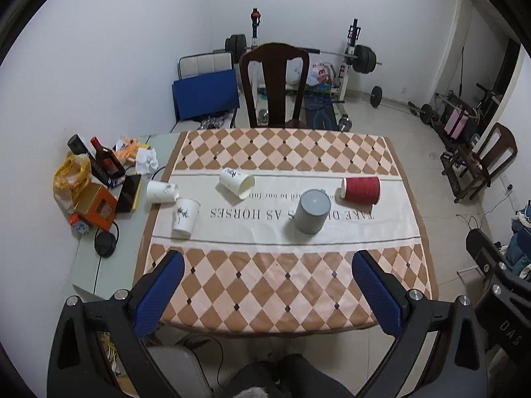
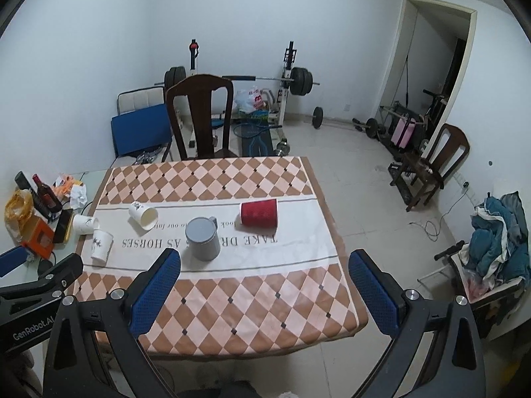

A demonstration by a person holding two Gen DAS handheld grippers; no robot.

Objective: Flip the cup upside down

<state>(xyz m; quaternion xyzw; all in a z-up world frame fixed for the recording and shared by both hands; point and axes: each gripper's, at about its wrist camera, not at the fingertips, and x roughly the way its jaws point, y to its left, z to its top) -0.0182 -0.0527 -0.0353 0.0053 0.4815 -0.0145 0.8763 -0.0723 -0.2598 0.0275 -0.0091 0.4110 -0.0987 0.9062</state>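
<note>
A grey mug point(image 1: 312, 211) point(image 2: 202, 238) stands upside down on the white band of the tablecloth. A red paper cup point(image 1: 361, 190) point(image 2: 259, 212) lies on its side to its right. A white paper cup point(image 1: 236, 183) point(image 2: 143, 215) lies on its side to the left. Another white cup point(image 1: 186, 214) point(image 2: 101, 244) stands upside down near the left edge, and a third point(image 1: 161, 192) point(image 2: 85, 224) lies beside it. My left gripper point(image 1: 267, 285) is open and empty above the near table edge. My right gripper point(image 2: 264, 285) is open and empty, to the right of the left one.
A checked tablecloth point(image 1: 265, 272) covers the table. Bottles, boxes and a phone point(image 1: 96, 182) clutter the side table at the left. A dark wooden chair point(image 1: 273, 86) stands at the far side. Weights and a bench stand behind it.
</note>
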